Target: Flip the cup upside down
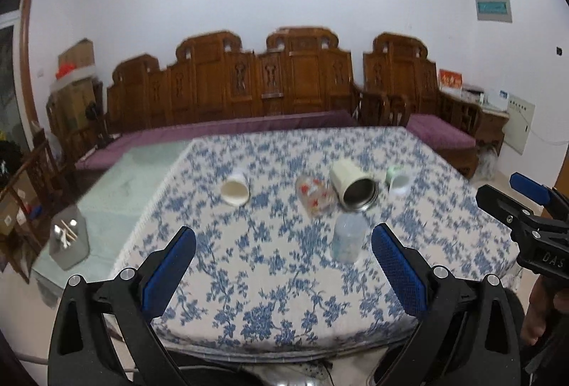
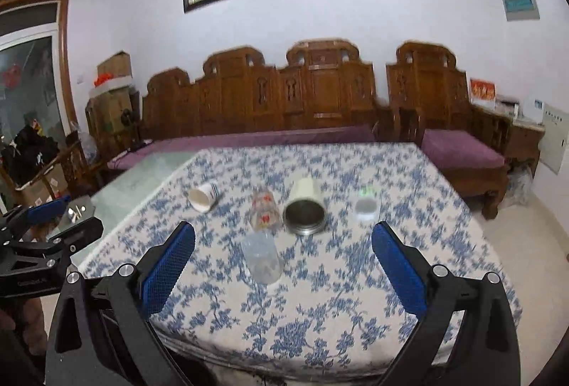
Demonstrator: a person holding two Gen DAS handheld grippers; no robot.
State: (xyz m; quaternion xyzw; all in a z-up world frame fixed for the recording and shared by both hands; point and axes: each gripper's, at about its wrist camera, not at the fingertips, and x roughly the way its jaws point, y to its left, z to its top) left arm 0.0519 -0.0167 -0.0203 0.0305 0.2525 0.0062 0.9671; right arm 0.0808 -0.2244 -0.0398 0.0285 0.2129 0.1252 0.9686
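Note:
Several cups lie on their sides on the blue-flowered tablecloth (image 1: 284, 297): a white paper cup (image 1: 234, 188) (image 2: 203, 195), a glass with red flowers (image 1: 314, 195) (image 2: 264, 210), a cream steel-lined mug (image 1: 354, 185) (image 2: 305, 206), a small green-white cup (image 1: 397, 180) (image 2: 366, 204), and a clear plastic cup (image 1: 346, 238) (image 2: 261, 259) nearest me. My left gripper (image 1: 283, 266) is open and empty, above the table's near edge. My right gripper (image 2: 283, 266) is open and empty, also short of the cups.
A grey holder with sticks (image 1: 67, 242) stands on the bare green tabletop at the left. A carved wooden sofa (image 1: 249, 83) with purple cushions lines the far wall. The right gripper shows at the left view's right edge (image 1: 526, 208).

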